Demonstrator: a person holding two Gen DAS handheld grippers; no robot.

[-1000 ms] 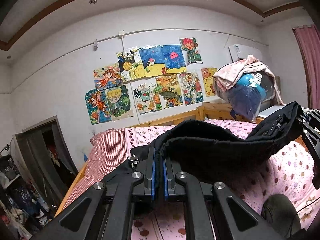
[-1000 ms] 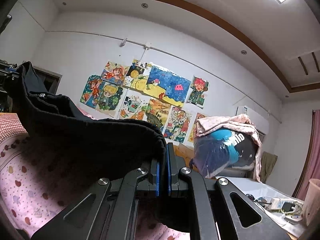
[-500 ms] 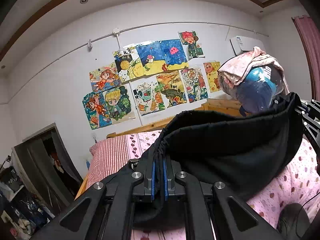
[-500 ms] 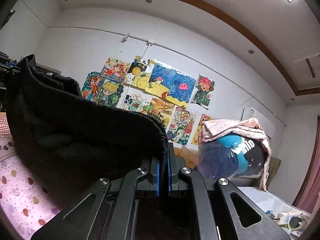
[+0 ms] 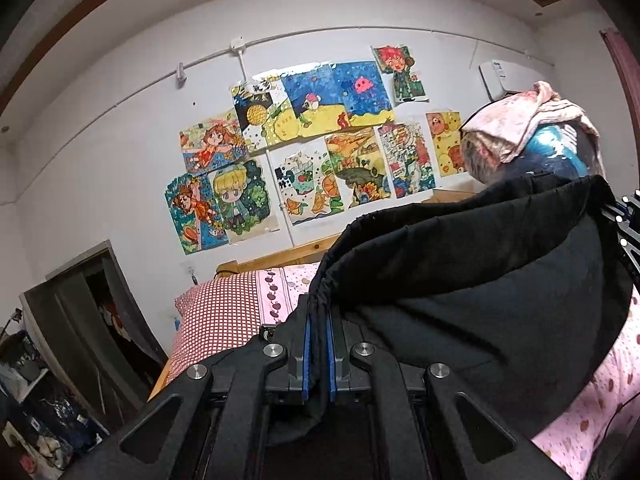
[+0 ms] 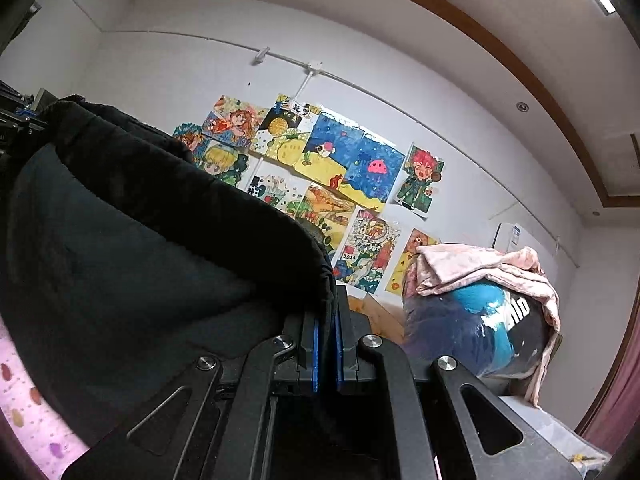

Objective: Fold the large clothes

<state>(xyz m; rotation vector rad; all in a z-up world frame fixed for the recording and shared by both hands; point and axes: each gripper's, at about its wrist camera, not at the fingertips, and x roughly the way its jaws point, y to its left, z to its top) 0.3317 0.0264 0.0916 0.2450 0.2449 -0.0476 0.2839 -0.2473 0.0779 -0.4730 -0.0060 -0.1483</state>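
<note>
The black garment hangs in the air above the bed, stretched between the two grippers along its gathered, drawstring-like edge. The left gripper has its blue-padded fingers pressed together on one end of that edge, with cloth pinched between the pads and more of it spilling down over the gripper body. The right gripper is clamped in the same way on the other end, its blue pads closed on a thin fold of fabric. Between the two, the garment sags in a broad dark swag above the pink spotted bedspread, and it appears not to touch the bed anywhere that shows. Beyond the bed, children's drawings cover the wall, and at the bed's far right a bagged bundle sits under a pink cloth. As for progress, the task seems to be at an early or middle stage: the garment is gripped and raised, but no neat fold is visible, and how much of it is already doubled cannot be told. Laying it flat on the bed and making the folds appears to remain.
</note>
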